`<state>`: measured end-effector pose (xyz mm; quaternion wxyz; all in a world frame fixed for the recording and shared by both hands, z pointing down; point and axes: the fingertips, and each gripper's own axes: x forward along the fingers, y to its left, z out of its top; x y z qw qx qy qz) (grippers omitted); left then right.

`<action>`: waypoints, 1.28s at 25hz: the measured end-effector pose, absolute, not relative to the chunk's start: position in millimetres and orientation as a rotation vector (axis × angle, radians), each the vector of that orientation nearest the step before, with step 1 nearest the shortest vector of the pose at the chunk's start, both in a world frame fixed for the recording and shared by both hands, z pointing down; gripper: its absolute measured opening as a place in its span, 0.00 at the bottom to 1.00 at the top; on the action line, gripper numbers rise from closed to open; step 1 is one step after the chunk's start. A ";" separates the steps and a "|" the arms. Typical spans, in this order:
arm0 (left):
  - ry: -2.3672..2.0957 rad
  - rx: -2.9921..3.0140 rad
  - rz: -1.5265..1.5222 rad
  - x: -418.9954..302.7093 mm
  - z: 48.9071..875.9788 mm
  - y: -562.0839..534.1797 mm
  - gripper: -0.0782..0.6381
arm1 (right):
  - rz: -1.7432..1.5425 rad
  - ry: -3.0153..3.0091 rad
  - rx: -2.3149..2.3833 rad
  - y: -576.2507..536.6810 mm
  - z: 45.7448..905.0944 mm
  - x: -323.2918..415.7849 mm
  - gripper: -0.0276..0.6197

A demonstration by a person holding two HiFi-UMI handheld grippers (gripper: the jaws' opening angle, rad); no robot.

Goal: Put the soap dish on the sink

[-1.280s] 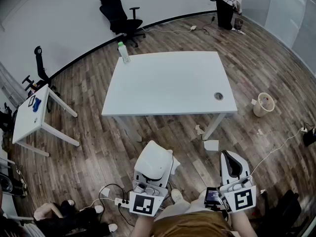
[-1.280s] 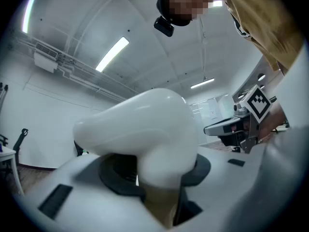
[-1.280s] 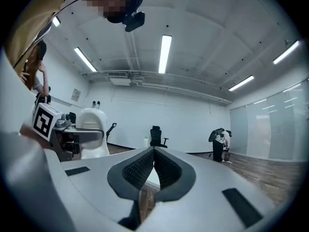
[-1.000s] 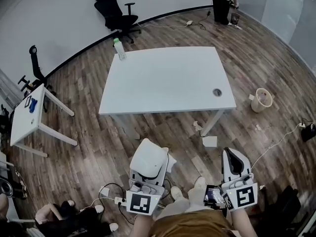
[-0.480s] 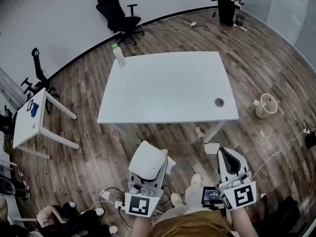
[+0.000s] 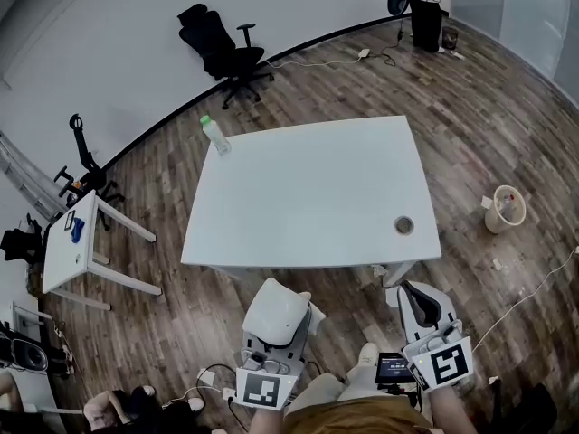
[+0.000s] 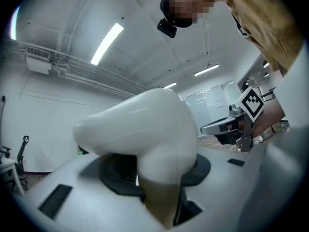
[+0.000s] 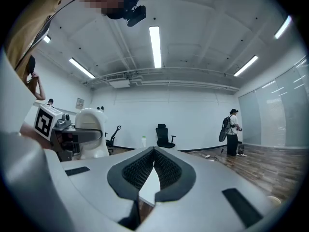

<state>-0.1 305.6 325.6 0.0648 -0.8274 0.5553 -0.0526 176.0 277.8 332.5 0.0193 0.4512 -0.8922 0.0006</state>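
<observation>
Left tongs (image 6: 277,325): clamped on the white soap dish (image 7: 145,129), which sits between the jaws and is carried above the wood floor at 6 o'clock of the white counter (image 6: 308,197), just short of its near edge. Right tongs (image 8: 153,164): pressed together, nothing between them, at 3 o'clock of the left unit. A green-capped bottle (image 6: 215,136) stands upright at the counter's 11 o'clock corner. A waste bin (image 6: 505,208) stands on the floor at 3 o'clock of the counter.

Head camera high above table (image 6: 308,188)
</observation>
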 end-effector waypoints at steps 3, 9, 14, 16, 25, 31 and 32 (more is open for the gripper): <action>1.670 -2.495 -0.167 4.6 320.9 287.2 0.35 | -0.030 -2.809 1.342 266.7 328.3 172.6 0.06; 1.663 -2.497 -0.141 1.8 317.9 241.3 0.35 | 0.000 -2.795 1.304 240.1 333.0 163.5 0.06; 1.625 -2.511 -0.109 -2.1 320.3 186.4 0.35 | -0.001 -2.755 1.281 195.4 343.5 154.3 0.06; 1.625 -2.529 -0.091 -12.5 324.1 166.4 0.35 | 0.020 -2.710 1.295 174.8 350.6 147.3 0.06; 1.624 -2.567 -0.111 -92.4 330.9 92.9 0.35 | 0.065 -2.662 1.340 94.3 358.0 82.2 0.06; 1.595 -2.598 -0.120 -118.9 335.4 62.3 0.35 | 0.128 -2.624 1.387 63.8 365.0 58.3 0.06; 1.595 -2.599 -0.108 -122.4 335.1 57.5 0.35 | 0.133 -2.641 1.396 60.3 361.9 55.7 0.06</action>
